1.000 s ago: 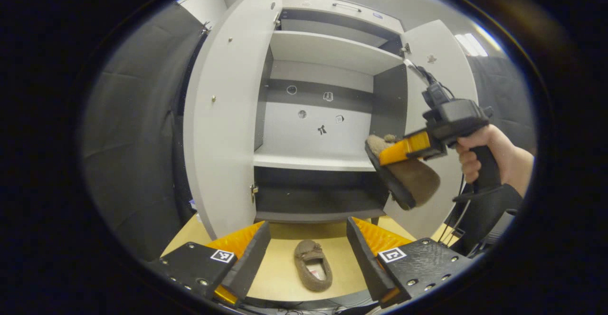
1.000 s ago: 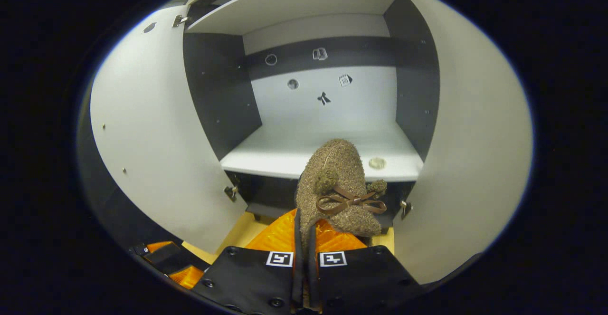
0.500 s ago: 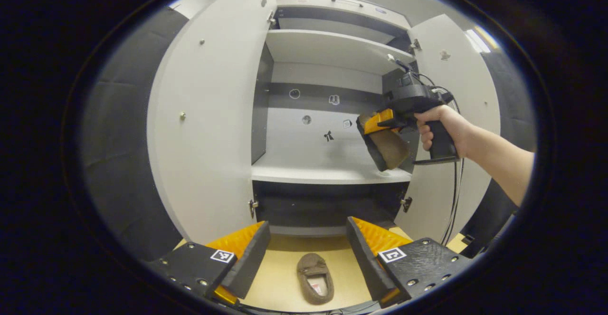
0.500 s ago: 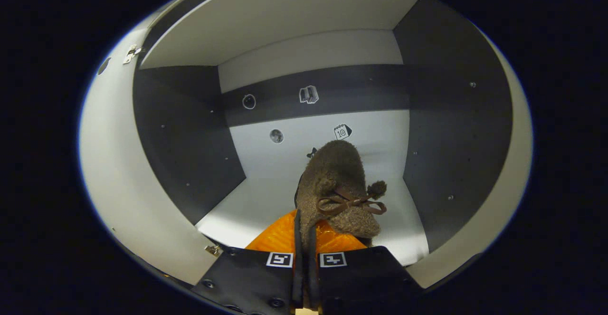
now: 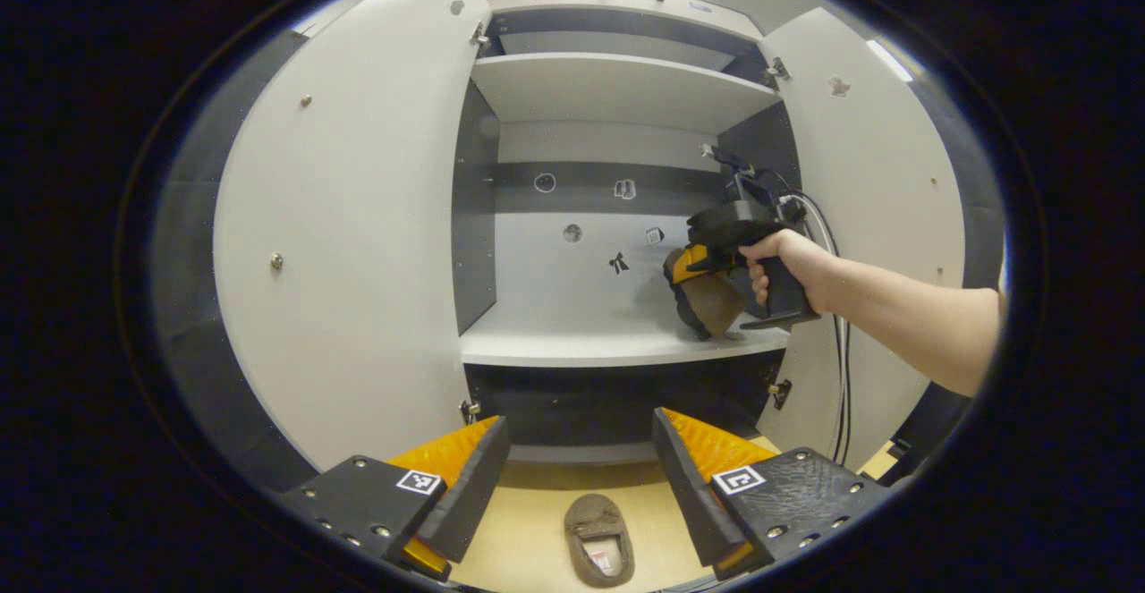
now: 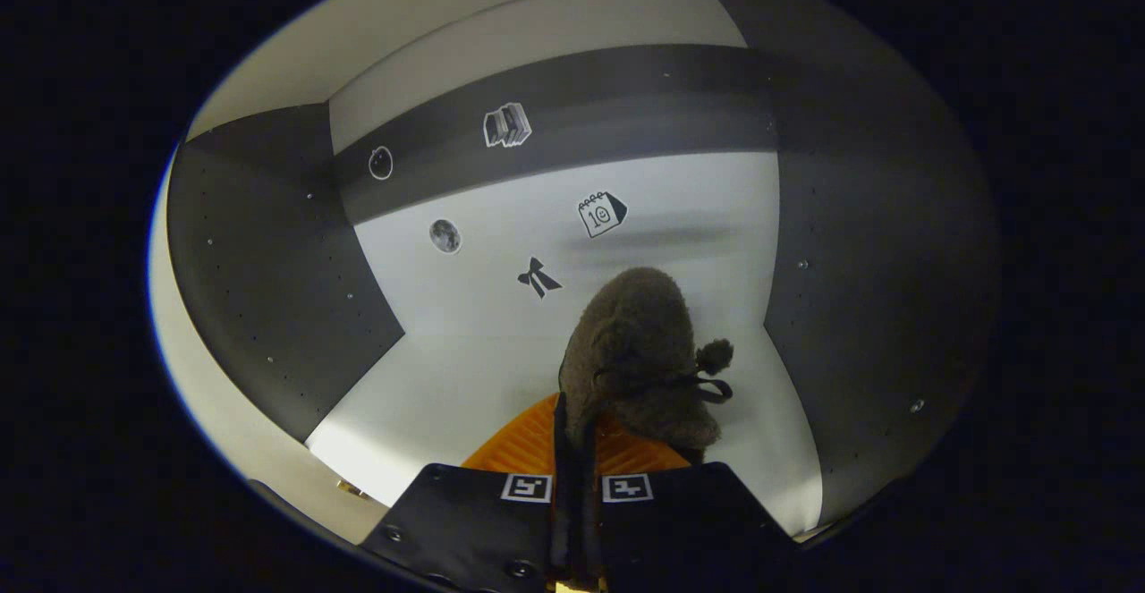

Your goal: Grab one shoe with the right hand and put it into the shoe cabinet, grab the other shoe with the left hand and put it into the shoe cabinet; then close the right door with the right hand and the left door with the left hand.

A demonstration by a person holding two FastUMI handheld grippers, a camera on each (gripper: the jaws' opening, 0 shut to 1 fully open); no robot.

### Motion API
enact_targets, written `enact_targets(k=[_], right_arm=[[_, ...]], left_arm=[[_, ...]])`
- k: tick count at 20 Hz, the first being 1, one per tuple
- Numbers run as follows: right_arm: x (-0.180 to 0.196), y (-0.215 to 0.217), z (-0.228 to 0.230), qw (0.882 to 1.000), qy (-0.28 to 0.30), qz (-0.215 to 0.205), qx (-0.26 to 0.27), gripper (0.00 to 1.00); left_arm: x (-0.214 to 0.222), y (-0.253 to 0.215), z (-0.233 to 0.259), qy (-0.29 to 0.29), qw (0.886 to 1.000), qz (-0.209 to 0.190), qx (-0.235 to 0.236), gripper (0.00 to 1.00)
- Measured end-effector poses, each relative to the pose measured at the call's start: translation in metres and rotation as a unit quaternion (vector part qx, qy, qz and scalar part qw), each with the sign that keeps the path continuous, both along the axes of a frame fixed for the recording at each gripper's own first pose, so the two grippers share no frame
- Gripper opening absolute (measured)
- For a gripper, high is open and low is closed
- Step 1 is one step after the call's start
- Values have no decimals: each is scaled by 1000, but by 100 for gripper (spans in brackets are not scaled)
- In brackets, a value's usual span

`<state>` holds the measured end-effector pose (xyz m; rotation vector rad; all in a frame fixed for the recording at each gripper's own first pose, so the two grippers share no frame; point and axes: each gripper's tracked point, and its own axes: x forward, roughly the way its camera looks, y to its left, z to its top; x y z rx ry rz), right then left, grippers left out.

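My right gripper (image 6: 577,436) is shut on a brown fuzzy slipper (image 6: 637,351) with a bow, holding it inside the cabinet just above the white middle shelf (image 6: 447,378). In the left gripper view that right gripper (image 5: 693,271), held by a hand (image 5: 787,262), carries the slipper (image 5: 707,302) over the shelf's (image 5: 581,343) right side. My left gripper (image 5: 577,459) hangs open in front of the cabinet. The other slipper (image 5: 599,539) lies on the tan floor below, between the open fingers but well beneath them.
Both cabinet doors stand wide open, the left door (image 5: 349,226) and the right door (image 5: 881,190). An upper shelf (image 5: 617,83) and a dark lower compartment (image 5: 617,396) frame the middle opening. A cable (image 5: 841,369) hangs from the right gripper.
The right gripper has carried its slipper forward and down, from outside the cabinet into the middle compartment. The left gripper stayed open and drifted slightly closer to the cabinet.
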<state>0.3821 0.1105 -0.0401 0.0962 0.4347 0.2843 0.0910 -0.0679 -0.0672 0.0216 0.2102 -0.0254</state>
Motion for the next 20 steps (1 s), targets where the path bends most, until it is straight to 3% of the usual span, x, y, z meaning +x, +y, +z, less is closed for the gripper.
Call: enact_targets(k=[2, 6, 7, 8, 9, 11, 12, 14, 17, 18, 20], right_arm=[[1, 0, -2, 1000, -2, -6, 13, 7], [6, -3, -9, 999, 6, -24, 31, 9], [3, -2, -13, 999, 12, -19, 32, 18], [0, 4, -12, 999, 14, -12, 43, 14], [-4, 6, -14, 999, 18, -11, 44, 18], [-16, 12, -15, 999, 19, 1, 31, 32], [-21, 18, -11, 1000, 11, 12, 26, 49], [-37, 27, -2, 1000, -1, 22, 11, 81], [-65, 33, 14, 999, -30, 36, -27, 99], [-74, 33, 19, 998, -43, 37, -38, 94], [-98, 34, 30, 997, -60, 37, -38, 98]], left_arm=[[1, 0, 1, 0, 1000, 2, 6, 93], [-1, 2, -4, 5, 1000, 4, 6, 93], [-2, 1, -3, 4, 1000, 0, 1, 93], [-3, 0, -3, 2, 1000, -3, -4, 93], [-5, 1, -1, 0, 1000, -4, -7, 93], [-8, 2, 1, -3, 1000, -6, -10, 89], [-9, 2, 1, -3, 1000, -7, -10, 93], [-13, 4, 0, -2, 1000, -8, -7, 93], [-21, 5, -1, -2, 1000, -11, -6, 93], [-25, 5, -5, -1, 1000, -14, -9, 93], [-31, 5, -13, 6, 1000, -19, -11, 93]])
